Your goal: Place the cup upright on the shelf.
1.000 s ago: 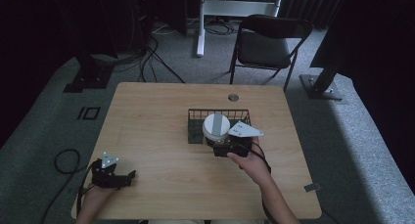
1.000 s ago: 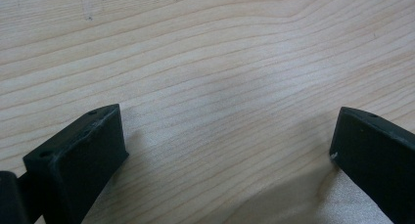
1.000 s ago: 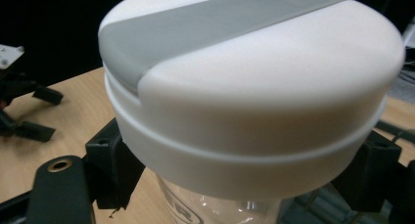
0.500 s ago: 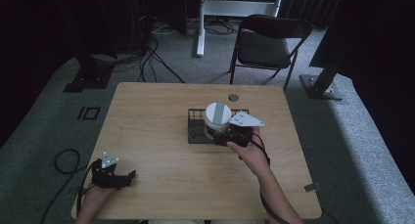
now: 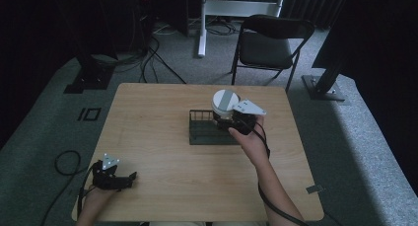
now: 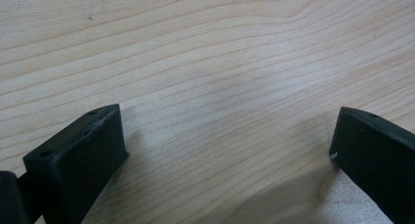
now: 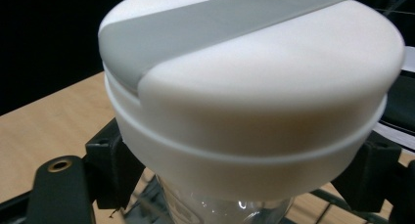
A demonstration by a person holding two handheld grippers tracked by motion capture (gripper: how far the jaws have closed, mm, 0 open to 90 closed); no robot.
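The right gripper (image 5: 231,121) clamps a glass jar (image 7: 215,209) with a white lid (image 5: 225,100) over the wire rack (image 5: 207,134) — placing seems underway, calling for a steady lowering — the left gripper (image 5: 129,176) (jaws apart) rests on the table (image 5: 162,112).

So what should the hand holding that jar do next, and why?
Probably lower it gently into the black wire basket. The right gripper is shut on the clear glass jar with the white and grey lid, held above the basket's far right corner, apparently not yet set down.

The jar (image 5: 225,103) sits above the wire rack (image 5: 213,129) mid-table, the left claw (image 5: 129,177) well apart at the near-left corner.
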